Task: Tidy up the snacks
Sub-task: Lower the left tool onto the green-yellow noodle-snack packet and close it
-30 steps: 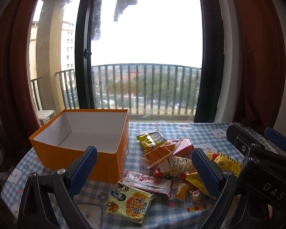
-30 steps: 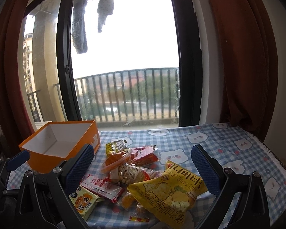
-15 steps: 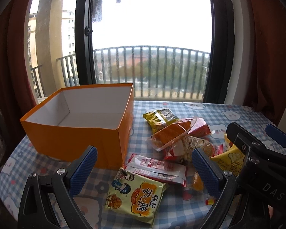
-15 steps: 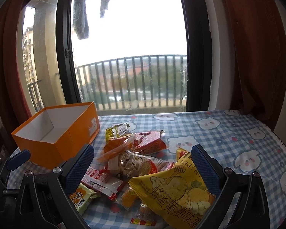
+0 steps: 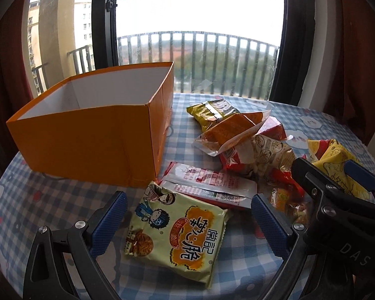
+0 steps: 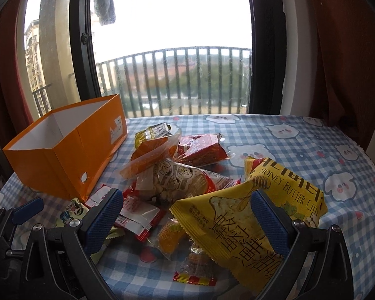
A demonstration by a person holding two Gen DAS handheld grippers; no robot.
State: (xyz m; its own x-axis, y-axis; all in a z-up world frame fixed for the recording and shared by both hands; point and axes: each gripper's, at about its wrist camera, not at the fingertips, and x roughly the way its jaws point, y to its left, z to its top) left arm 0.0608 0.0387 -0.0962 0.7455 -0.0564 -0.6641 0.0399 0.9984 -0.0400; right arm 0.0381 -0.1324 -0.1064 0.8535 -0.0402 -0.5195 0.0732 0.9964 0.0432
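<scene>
Sitting at the upper left of both views, the open orange cardboard box (image 5: 95,140) shows only bare white inner walls; its floor is hidden, and no snack shows above the rim. Lower centre of the left view, the left gripper (image 5: 187,222) stands wide, its blue pads either side of the pale green crinkly noodle packet (image 5: 177,227), which lies flat on the blue checked tablecloth (image 5: 50,200) just in front of the box. That packet looks light, slick and brittle inside, so a gentle pinch across a sealed edge seems safest. Further right, the loose pile of foil wrappers (image 6: 177,165) lies untouched. At the lower right, the right gripper (image 6: 187,220) is also wide and empty over the puffy yellow honey butter chip bag (image 6: 257,215), probably air-filled, soft and easily crushed.
</scene>
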